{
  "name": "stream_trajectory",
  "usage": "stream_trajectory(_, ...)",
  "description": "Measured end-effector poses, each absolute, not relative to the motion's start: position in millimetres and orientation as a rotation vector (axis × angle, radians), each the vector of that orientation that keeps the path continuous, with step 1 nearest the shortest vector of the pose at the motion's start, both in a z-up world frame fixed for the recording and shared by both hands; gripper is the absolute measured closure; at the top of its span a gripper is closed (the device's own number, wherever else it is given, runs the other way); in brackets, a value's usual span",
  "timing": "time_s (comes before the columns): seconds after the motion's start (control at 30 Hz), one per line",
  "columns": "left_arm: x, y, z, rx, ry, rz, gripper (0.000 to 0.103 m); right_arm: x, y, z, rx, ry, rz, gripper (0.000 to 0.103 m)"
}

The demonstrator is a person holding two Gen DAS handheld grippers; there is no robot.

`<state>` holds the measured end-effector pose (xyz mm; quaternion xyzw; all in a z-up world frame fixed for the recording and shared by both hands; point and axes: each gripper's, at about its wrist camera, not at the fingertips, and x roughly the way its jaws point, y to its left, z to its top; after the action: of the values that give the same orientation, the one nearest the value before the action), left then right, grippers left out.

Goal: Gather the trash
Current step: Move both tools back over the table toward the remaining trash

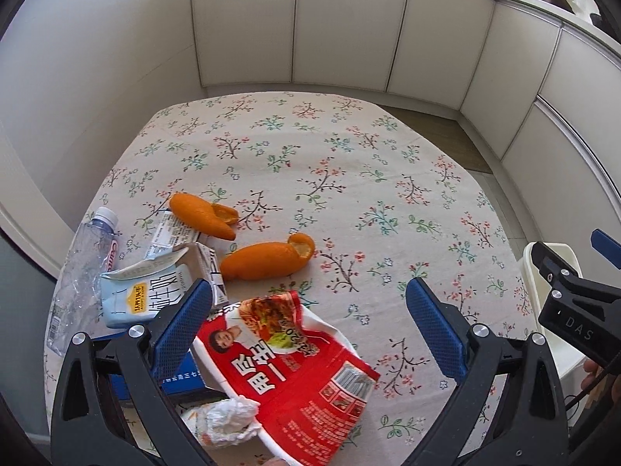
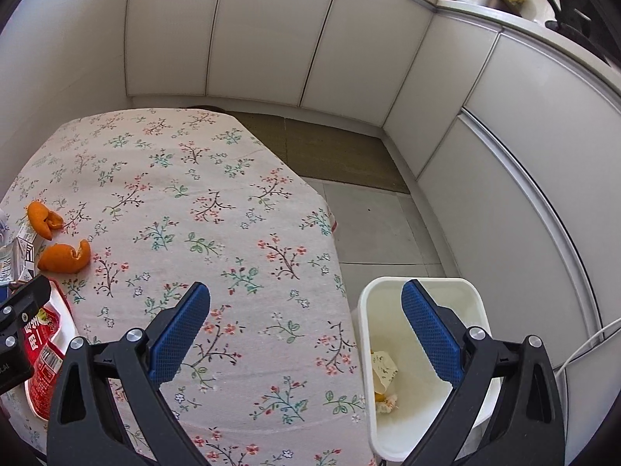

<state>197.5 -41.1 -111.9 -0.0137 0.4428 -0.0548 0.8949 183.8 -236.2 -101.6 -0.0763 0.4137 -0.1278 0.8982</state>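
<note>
Bottle [image 1: 79, 268] half behind milk carton [image 1: 155, 291]

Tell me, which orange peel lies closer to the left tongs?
The lower peel, beside the milk carton. The other peel lies farther up the table, behind it.

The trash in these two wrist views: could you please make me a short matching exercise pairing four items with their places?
Things:
1. plastic bottle
2. orange peels
3. red wrapper
4. white bin

Places:
A. between the left gripper's fingers
B. table's far-left edge
C. floor beside the table
D. on the cloth, beyond the milk carton

Pairs: 1-B, 2-D, 3-A, 4-C
</note>
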Motion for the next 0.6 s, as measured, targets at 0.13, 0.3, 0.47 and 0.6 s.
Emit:
stream_trajectory(0.13, 203, -25, -117, -0.055, 0.931, -0.092, 0.007, 191, -219, -104, -0.167, 0.86, -0.238, 0.007)
stream_trajectory(0.3, 217, -6, -127, -0.075, 0.994, -0.062, 0.007, 201, -200, -107, -0.172, 0.864, -0.208, 0.007)
stream_trajectory(0.47, 233, 10, -138, -0.029, 1.084, -0.05, 0.007, 209, -184, -109, -0.173, 0.873, -0.174, 0.007)
stream_trajectory(0.6, 244, 17, -146, 0.095, 1.148, -0.081, 0.007, 214, -176, -109, -0.165, 0.879, -0.151, 0.007)
